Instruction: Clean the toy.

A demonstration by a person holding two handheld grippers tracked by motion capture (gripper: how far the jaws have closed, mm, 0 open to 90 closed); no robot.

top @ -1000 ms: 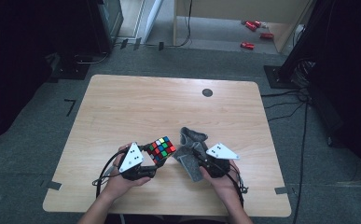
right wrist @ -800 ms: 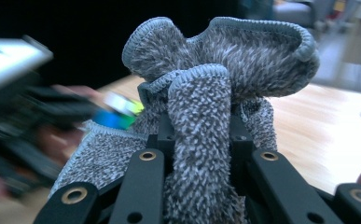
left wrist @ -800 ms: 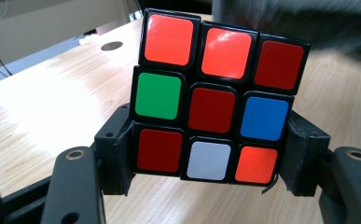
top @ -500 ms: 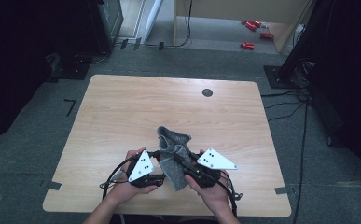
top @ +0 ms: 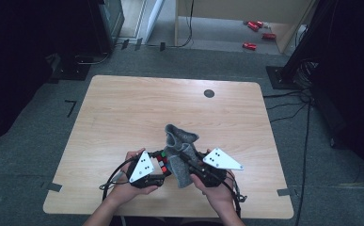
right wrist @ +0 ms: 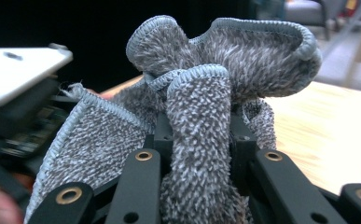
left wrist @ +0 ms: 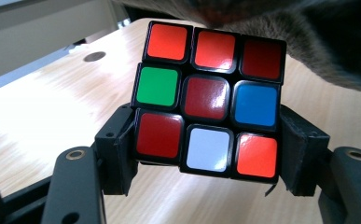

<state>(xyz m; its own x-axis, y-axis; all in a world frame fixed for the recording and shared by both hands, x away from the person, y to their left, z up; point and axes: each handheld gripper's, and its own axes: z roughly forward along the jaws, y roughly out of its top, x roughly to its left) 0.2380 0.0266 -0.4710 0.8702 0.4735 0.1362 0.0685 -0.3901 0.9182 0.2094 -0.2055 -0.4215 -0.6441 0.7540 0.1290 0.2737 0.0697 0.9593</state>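
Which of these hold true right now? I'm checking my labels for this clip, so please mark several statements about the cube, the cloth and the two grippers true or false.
1. The left gripper is closed on the puzzle cube. True.
2. The cube face towards that gripper's camera has a green square. True.
3. The right gripper holds a sponge. False: its jaws clamp a fold of the grey cloth.
4. The cube rests flat on the table. False: it is held up between the jaws, off the wood.
5. In the high view the cloth lies right beside the cube. True.
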